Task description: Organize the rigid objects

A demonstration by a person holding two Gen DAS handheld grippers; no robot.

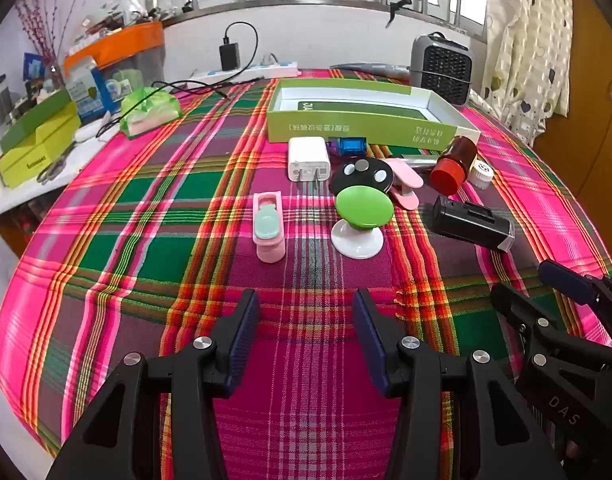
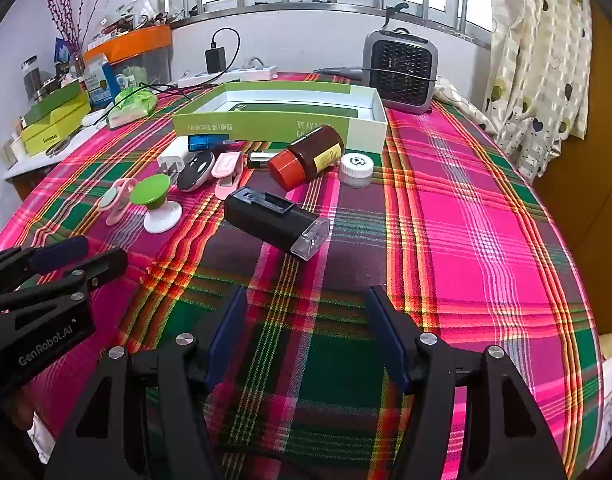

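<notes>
Small rigid items lie in a cluster on the plaid tablecloth in front of an open green box (image 1: 357, 128). Among them are a white charger (image 1: 307, 158), a black oval remote (image 1: 361, 174), a pink clip (image 1: 405, 184), a green-topped white knob (image 1: 361, 208), a pink and mint holder (image 1: 268, 224), a red-capped brown bottle (image 2: 309, 156), a white jar (image 2: 355, 168) and a black device with a clear end (image 2: 274, 220). My left gripper (image 1: 306, 300) hovers open and empty, short of the knob. My right gripper (image 2: 307, 296) hovers open and empty, short of the black device.
A grey heater (image 2: 399, 72) stands behind the box at the back right. A power strip (image 1: 250, 70) with a black adapter and a green tissue pack (image 1: 146, 110) sit at the back left. A cluttered side shelf (image 1: 34, 140) borders the left edge. Dotted curtains (image 2: 541, 60) hang on the right.
</notes>
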